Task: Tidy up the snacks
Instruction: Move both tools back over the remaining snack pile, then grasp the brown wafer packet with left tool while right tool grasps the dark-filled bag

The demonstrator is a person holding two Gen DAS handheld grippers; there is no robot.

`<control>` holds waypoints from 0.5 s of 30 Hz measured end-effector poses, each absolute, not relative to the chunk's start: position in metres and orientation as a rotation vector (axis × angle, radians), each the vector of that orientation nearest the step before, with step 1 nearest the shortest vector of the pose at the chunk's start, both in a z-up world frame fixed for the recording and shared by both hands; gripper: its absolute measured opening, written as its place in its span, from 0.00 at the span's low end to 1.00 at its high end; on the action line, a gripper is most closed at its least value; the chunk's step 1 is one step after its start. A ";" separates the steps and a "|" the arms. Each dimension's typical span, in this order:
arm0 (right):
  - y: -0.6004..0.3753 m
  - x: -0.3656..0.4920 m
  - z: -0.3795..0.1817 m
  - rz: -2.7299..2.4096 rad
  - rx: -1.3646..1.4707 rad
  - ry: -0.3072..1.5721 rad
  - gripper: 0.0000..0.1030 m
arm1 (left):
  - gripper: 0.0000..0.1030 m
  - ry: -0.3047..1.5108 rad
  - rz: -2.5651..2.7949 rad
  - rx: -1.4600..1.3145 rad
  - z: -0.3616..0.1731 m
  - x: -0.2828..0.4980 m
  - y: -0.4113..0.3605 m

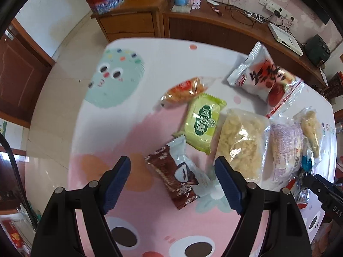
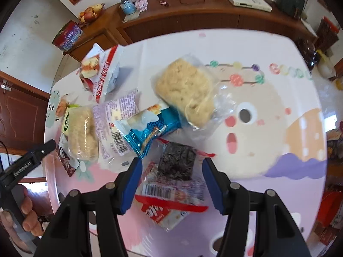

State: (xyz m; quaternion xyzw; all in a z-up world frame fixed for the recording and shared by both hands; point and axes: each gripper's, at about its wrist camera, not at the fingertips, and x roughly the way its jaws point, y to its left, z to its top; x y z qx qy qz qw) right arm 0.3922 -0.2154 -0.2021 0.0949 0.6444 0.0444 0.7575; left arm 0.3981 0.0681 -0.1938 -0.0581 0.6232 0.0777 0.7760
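Left gripper (image 1: 172, 169) hangs low over the cartoon-printed pink and white tabletop (image 1: 103, 132), jaws spread wide either side of a brown and pale-blue wrapped snack bar (image 1: 180, 176) lying at lower centre, pads clear of it. Right gripper (image 2: 172, 171) has its jaws about half open, straddling a clear packet with red trim holding a dark square cake (image 2: 176, 165), gripping nothing. A green wrapped biscuit (image 1: 202, 122) lies just above the brown bar.

The black left gripper with blue ribbed pads (image 1: 172, 178) points steeply down, jaws apart. The matching black right gripper (image 2: 172, 180) also points down, jaws apart.
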 end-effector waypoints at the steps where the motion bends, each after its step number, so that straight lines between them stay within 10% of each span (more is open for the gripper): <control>1: -0.213 0.393 -0.205 0.090 0.199 1.404 0.57 | 0.78 1.355 0.171 -0.132 -0.198 0.399 0.068; 15: -0.196 0.399 -0.223 0.068 0.094 1.417 0.45 | 0.68 1.397 0.196 -0.201 -0.232 0.401 0.074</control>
